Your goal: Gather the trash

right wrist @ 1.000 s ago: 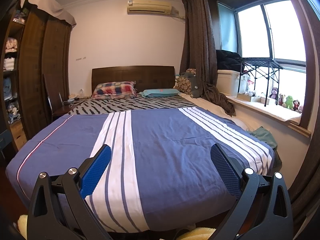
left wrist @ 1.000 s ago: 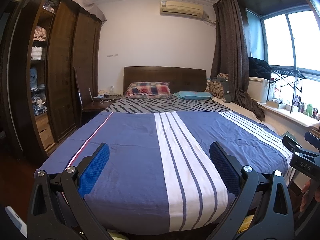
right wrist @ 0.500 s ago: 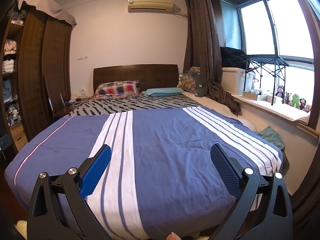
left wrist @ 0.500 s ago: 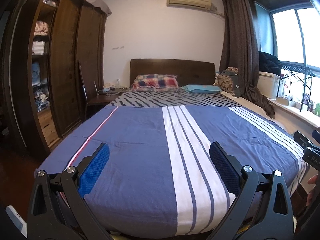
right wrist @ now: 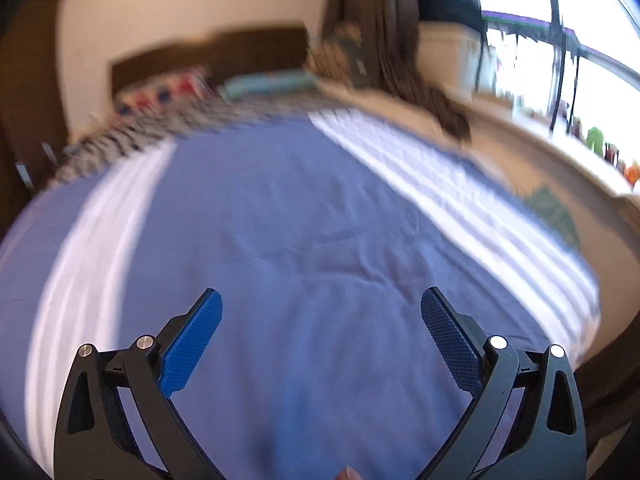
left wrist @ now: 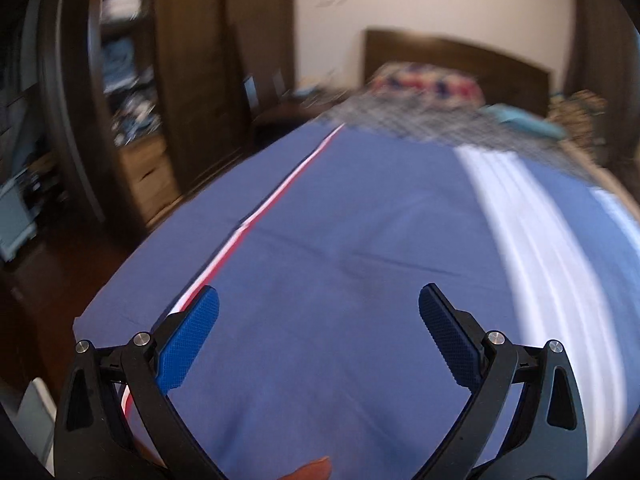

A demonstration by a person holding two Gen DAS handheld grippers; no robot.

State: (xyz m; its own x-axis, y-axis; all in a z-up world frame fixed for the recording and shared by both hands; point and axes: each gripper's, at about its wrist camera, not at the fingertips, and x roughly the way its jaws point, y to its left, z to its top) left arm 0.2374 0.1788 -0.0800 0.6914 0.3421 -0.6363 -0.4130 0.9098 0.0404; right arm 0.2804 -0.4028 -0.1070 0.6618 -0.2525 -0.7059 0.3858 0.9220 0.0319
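Trash: none visible in either view, so no telling where it lies; nothing collected so far, by the look of it, and the whole task left to do.

Left gripper (left wrist: pixel 318 300) spread wide, empty, held above the near end of the bed (left wrist: pixel 360 280). Right gripper (right wrist: pixel 321 304) likewise wide apart, holding nothing, over the blue cover further right.

Outward from there: white stripes (right wrist: pixel 460 196) running toward the far end, a checked pillow (left wrist: pixel 424 80) and dark headboard (left wrist: pixel 452 54) at the far wall. Wardrobe (left wrist: pixel 192 60) with cluttered open shelves far left; curtain (right wrist: pixel 372 20) and bright window (right wrist: pixel 568 48) on the right, small figures on the sill.

Heavy blur in both views. No obstacle near the fingers; probably a search of floor and sill needed first.
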